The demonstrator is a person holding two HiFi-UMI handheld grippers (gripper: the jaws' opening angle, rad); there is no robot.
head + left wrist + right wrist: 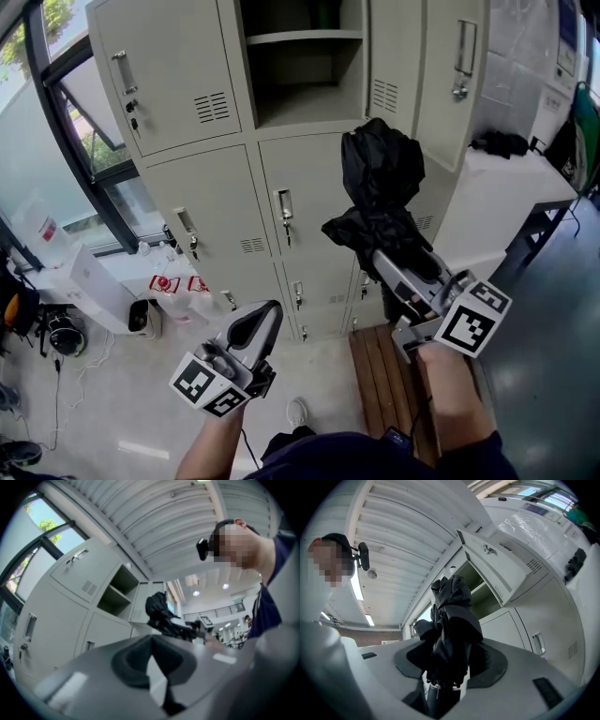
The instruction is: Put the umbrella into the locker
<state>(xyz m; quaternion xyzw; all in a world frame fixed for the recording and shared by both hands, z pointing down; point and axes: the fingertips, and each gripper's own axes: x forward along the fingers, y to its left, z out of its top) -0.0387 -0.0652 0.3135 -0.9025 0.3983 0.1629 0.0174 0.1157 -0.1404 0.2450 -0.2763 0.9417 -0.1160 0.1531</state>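
Observation:
The black folded umbrella [380,187] stands upright in front of the grey lockers, below the open upper compartment [300,75] with its shelf. My right gripper [377,251] is shut on its lower part. In the right gripper view the umbrella [452,616] rises from between the pads of my right gripper [447,660] toward the open compartment [480,590]. My left gripper [261,323] hangs lower left, its jaws together and holding nothing. In the left gripper view, beyond my left gripper [151,641], I see the umbrella [159,613] and the open compartment [115,590].
The compartment's door [450,75] swings out to the right. A white table [497,197] with a black item [502,142] stands at the right. A wooden bench [375,375] lies below the lockers. A window and a white box [94,286] are at the left.

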